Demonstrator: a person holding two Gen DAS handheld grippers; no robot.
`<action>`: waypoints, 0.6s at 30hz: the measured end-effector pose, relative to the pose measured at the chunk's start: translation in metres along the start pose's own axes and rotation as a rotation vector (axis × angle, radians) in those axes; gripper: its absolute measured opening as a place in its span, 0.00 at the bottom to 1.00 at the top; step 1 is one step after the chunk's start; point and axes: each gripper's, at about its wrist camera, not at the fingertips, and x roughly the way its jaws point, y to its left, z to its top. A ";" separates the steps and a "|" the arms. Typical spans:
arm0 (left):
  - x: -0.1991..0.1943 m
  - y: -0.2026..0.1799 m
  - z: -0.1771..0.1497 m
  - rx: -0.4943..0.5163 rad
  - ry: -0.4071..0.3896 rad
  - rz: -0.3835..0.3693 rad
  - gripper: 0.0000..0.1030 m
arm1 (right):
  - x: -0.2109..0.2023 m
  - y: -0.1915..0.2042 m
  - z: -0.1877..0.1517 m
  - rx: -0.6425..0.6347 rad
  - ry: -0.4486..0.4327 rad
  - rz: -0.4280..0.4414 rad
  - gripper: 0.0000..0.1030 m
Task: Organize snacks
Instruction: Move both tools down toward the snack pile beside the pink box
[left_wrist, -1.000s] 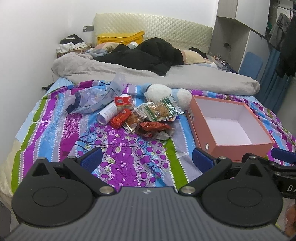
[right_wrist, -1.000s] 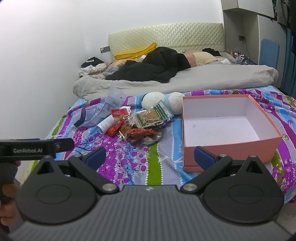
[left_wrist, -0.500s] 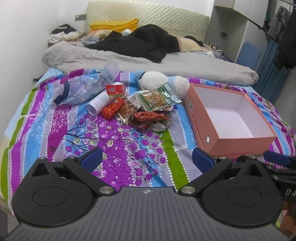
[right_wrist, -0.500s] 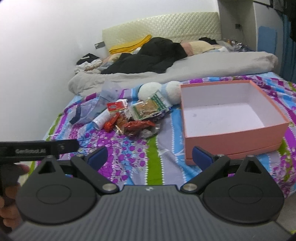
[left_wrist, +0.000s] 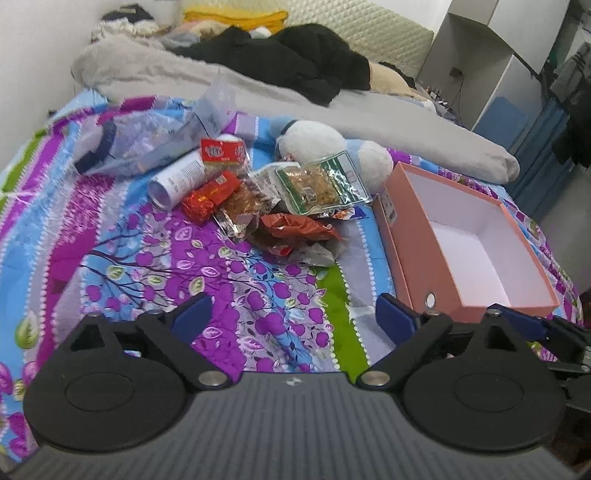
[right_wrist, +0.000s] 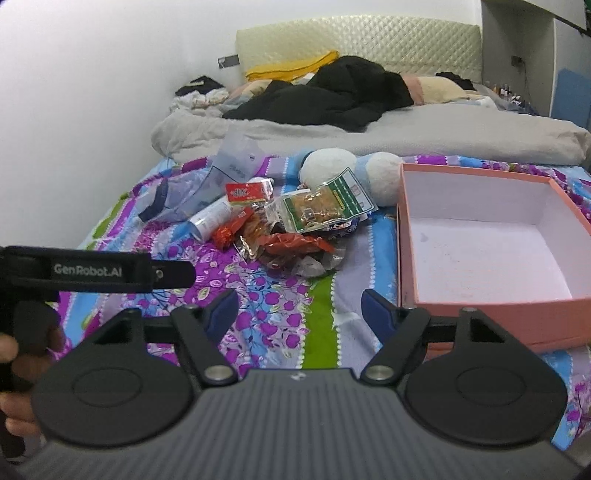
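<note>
In the left wrist view, the left gripper (left_wrist: 293, 314) has empty jaws that have just been closing slightly yet stand wide apart. Ahead of it on the flowered bedspread (left_wrist: 122, 258) lies the heap of crinkly foil and clear plastic snack packets (left_wrist: 273, 199), and the open pink cardboard box (left_wrist: 469, 236) sits ahead to its right. In the right wrist view, the right gripper (right_wrist: 299, 310), its jaws also just narrowed but still empty and apart, faces the same heap ahead-left. The packets look light, soft and slippery, so pinching a flat sealed edge seems best.
</note>
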 end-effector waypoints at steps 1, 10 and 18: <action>0.009 0.004 0.004 -0.012 0.009 -0.010 0.91 | 0.008 0.000 0.002 -0.005 0.010 -0.009 0.73; 0.084 0.030 0.030 -0.069 0.063 -0.062 0.84 | 0.074 -0.003 0.017 -0.050 0.087 -0.003 0.72; 0.148 0.049 0.043 -0.139 0.124 -0.083 0.77 | 0.136 -0.007 0.016 -0.069 0.154 0.008 0.67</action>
